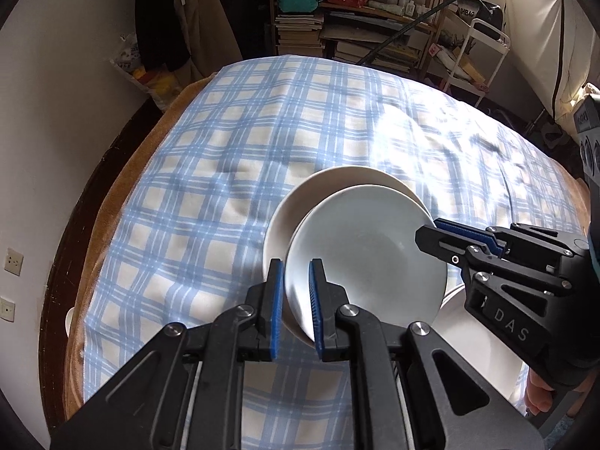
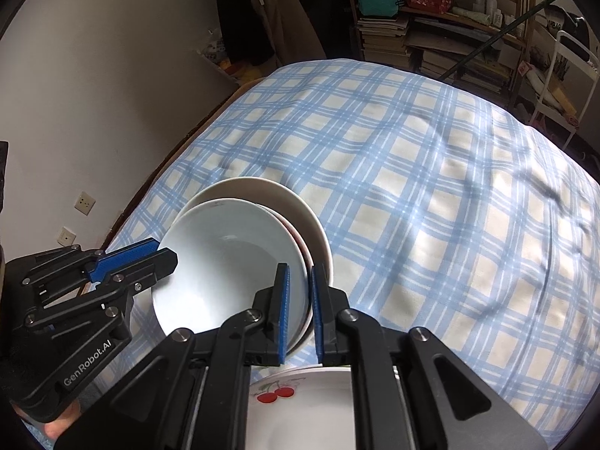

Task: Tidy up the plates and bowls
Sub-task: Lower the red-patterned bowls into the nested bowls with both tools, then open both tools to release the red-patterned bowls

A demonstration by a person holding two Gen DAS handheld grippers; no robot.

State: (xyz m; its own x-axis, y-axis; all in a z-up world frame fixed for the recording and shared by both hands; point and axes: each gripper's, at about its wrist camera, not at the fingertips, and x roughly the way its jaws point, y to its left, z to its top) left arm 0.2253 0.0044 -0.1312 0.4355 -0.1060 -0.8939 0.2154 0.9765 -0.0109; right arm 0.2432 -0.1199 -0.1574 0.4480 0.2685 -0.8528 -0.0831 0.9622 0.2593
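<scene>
Blue-and-cream checked cloth point(image 1: 232, 172) spread over the tabletop point(image 1: 112, 202), rumpled in soft folds, with a tan edge showing bare along the left side and a dark rim below it. Bright patch of daylight across the cloth toward the far right corner. White wall point(image 1: 56, 112) just beside the left edge, carrying two sockets point(image 1: 13, 261). Beyond the far edge: a wooden shelf point(image 1: 375, 15) crammed with stacked books and bottles, a teal bag and a red patterned bag on top, dark clothes hanging to its left, a white metal cart point(image 1: 483, 56) to the right.

Near the middle of the near edge, white bowl point(image 1: 360, 240) held tilted, its far side overlapping a larger cream bowl point(image 1: 300, 202) behind it. Left claw point(image 1: 296, 307) pinching the bowl's left rim between blue pads. Right claw point(image 2: 300, 311) pinching the opposite rim likewise, wall of the bowl between its pads. Directly below the right claw, close to the near edge, a white plate with red cherries point(image 2: 292, 405) flat on the cloth.
</scene>
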